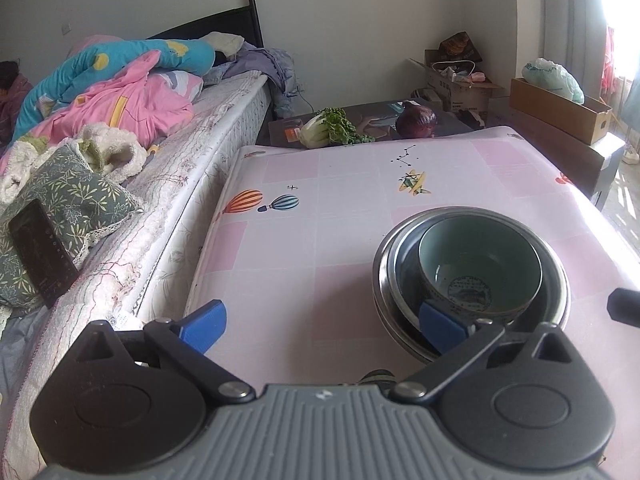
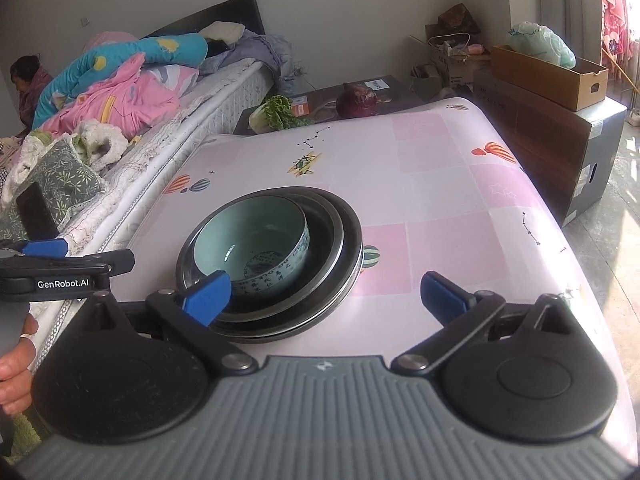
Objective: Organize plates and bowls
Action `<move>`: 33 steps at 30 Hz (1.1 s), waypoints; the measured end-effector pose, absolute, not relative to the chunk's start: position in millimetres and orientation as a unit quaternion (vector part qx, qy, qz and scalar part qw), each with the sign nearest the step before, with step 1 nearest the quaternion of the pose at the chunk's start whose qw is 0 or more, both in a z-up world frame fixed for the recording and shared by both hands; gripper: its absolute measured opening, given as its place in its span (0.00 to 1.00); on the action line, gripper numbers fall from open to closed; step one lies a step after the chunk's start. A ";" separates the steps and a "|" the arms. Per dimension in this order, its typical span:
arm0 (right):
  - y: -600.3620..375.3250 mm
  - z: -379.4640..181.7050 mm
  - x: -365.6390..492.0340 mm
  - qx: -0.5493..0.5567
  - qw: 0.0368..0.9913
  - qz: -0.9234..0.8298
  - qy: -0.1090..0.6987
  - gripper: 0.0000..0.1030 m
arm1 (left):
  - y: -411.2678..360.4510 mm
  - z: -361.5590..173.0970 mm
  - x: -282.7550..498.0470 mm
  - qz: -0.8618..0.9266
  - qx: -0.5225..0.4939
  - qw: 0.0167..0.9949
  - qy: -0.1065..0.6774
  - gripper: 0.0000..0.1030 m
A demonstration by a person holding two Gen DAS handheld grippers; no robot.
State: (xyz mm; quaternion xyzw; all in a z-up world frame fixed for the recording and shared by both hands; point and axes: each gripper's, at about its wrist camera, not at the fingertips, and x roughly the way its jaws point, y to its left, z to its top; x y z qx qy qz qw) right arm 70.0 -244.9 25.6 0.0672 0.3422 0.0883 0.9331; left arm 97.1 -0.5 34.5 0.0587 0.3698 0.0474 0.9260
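A pale green ceramic bowl point(image 1: 480, 268) with printed characters sits nested inside dark metal bowls point(image 1: 384, 280) on the pink table point(image 1: 304, 248). In the right wrist view the same bowl point(image 2: 252, 240) rests in the metal stack point(image 2: 340, 240). My left gripper point(image 1: 322, 326) is open and empty, left of the stack, with its right finger in front of the stack's near rim. My right gripper point(image 2: 326, 296) is open and empty, just before the stack's near right side. The left gripper also shows at the left edge of the right wrist view point(image 2: 52, 264).
A bed point(image 1: 132, 200) with a pink and blue quilt runs along the table's left edge. Beyond the table's far edge lie a cabbage point(image 1: 328, 132) and a purple onion point(image 1: 416, 120) on a dark board. Cardboard boxes point(image 2: 548, 76) stand at the right.
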 end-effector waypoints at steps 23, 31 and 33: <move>-236.4 28.8 79.8 0.041 0.929 0.051 0.363 0.99 | -0.7 30.2 96.4 0.051 0.026 0.917 0.395 1.00; -232.9 26.8 82.3 0.035 0.927 0.046 0.371 0.99 | -2.0 29.3 96.3 0.052 0.027 0.915 0.399 1.00; -231.6 26.3 83.1 0.033 0.926 0.046 0.374 0.99 | -2.3 28.6 96.4 0.052 0.026 0.914 0.402 1.00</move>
